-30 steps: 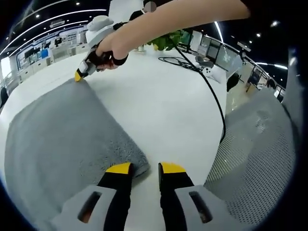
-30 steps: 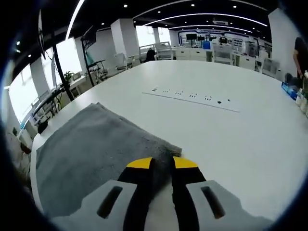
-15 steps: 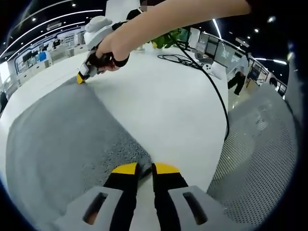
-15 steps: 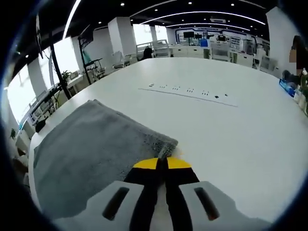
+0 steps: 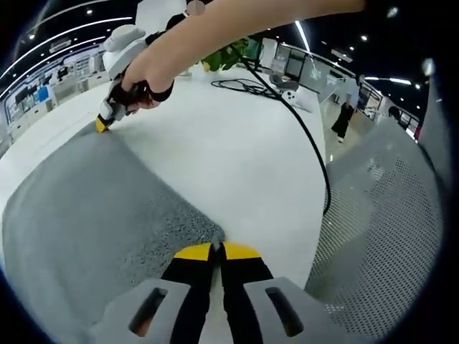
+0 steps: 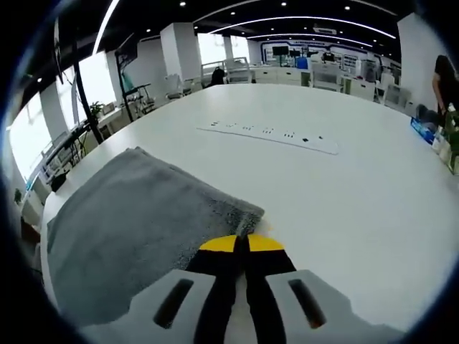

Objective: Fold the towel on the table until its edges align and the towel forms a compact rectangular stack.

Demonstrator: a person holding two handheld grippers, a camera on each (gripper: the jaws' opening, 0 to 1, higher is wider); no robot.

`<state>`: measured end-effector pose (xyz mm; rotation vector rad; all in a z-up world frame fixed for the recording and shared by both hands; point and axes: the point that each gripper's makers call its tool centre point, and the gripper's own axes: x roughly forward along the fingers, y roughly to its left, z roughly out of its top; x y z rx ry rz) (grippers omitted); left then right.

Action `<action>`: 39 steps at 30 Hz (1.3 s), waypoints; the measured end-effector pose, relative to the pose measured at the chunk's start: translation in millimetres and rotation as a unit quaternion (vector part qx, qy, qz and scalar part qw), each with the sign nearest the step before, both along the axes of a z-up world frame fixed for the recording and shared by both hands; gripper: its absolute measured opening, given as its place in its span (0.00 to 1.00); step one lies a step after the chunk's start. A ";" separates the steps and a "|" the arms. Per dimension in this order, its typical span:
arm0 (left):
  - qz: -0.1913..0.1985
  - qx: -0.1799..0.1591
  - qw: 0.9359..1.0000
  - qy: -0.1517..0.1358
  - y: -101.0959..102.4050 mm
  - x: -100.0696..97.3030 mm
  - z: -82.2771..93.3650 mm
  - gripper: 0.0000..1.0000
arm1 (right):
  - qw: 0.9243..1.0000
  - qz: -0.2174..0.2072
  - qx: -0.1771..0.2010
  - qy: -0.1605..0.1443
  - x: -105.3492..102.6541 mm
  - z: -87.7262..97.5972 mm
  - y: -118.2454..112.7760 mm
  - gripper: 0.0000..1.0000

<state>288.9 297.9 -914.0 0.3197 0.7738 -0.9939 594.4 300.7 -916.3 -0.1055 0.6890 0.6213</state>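
Table (image 6: 373, 208), towel (image 6: 136, 229) corners in hand-held grippers

A grey towel (image 5: 93, 208) is spread on the white desk (image 5: 237, 158). Its near corner is pinched between the closed jaws of the left gripper (image 5: 216, 251). The far corner is met by the right gripper (image 5: 102, 123), held in a hand (image 5: 140, 82). A black cable (image 5: 305, 136) is draped across the desk.

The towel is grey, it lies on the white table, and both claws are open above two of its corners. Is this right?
Not quite. Both claws are shut, each on a corner of the grey towel. The right claw pinches a corner in the right gripper view, the left claw in the left gripper view. The towel does lie on the white table.
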 end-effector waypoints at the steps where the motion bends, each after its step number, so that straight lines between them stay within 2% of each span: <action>1: -0.008 -0.001 1.000 0.000 -3.9 -0.5 -0.1 0.04 | 1.000 0.000 -0.001 0.000 -0.4 0.0 -2.3 0.01; 11: -0.050 0.002 0.999 -0.001 -40.9 -5.1 0.6 0.04 | 1.000 -0.009 -0.010 -0.006 -3.6 -3.2 -43.1 0.01; 15: -0.075 -0.008 0.997 0.003 -68.0 -6.6 0.7 0.04 | 1.000 -0.009 -0.014 -0.006 -8.6 -2.3 -60.6 0.01; 21: -0.128 -0.005 0.992 -0.016 -102.1 -11.1 0.9 0.04 | 1.000 -0.023 -0.020 -0.009 -12.9 -1.9 -92.2 0.01; 28: -0.150 -0.008 0.989 -0.020 -123.6 -12.8 0.6 0.04 | 0.999 -0.044 -0.032 -0.005 -14.5 -2.4 -128.0 0.01; 35: -0.168 -0.026 0.985 -0.015 -163.7 -10.2 1.6 0.04 | 0.997 -0.067 -0.037 -0.002 -14.4 0.3 -161.1 0.02; 39: -0.172 -0.030 0.984 -0.017 -180.1 -8.1 1.1 0.04 | 0.997 -0.070 -0.039 -0.003 -10.5 -0.4 -174.7 0.02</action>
